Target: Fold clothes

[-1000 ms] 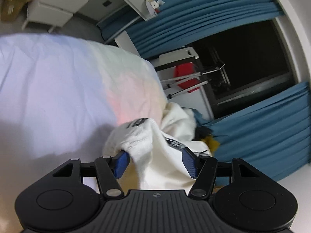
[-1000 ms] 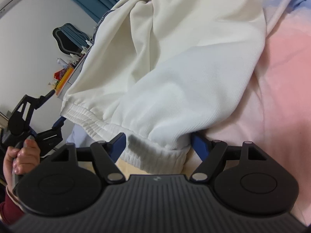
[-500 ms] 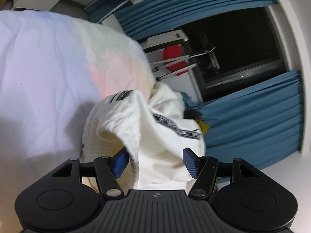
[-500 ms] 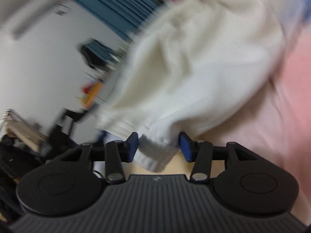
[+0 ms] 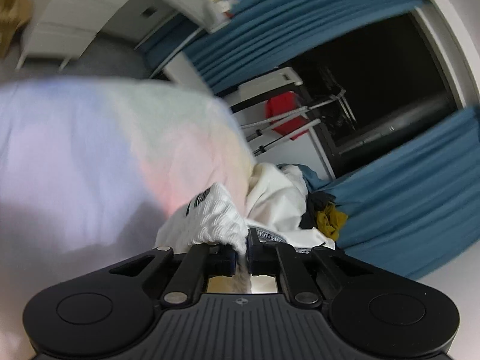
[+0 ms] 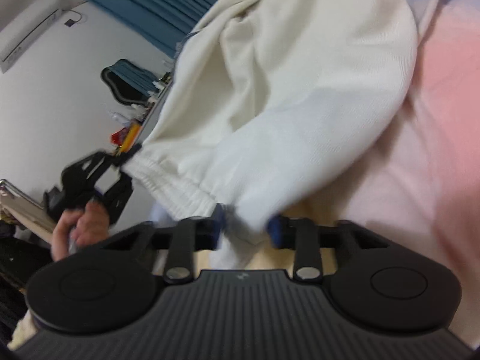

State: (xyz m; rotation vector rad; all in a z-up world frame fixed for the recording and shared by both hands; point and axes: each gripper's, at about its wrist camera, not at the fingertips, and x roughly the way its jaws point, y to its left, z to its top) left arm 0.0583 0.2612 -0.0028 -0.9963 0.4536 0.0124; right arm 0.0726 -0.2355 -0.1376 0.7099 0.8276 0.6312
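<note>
A white garment with an elastic ribbed waistband (image 6: 285, 96) lies bunched on the pastel bed sheet (image 6: 435, 138). In the left wrist view my left gripper (image 5: 241, 250) is shut on the white garment's ribbed edge (image 5: 216, 219), which carries a dark printed band. In the right wrist view my right gripper (image 6: 246, 229) is part-closed around the waistband, with thick cloth bunched between the blue pads. The left gripper also shows in the right wrist view (image 6: 120, 162), pinching the other end of the waistband, held by a hand.
A pile of other clothes, white, dark and mustard (image 5: 318, 216), lies at the bed's far edge. Blue curtains (image 5: 405, 195), a drying rack with a red item (image 5: 285, 114) and white drawers (image 5: 66, 18) stand beyond. The sheet (image 5: 75, 150) spreads left.
My left gripper has closed from wide open onto the garment's ribbed edge. My right gripper narrowed on the waistband half a second ago and now stands a little wider. Both views have shifted.
</note>
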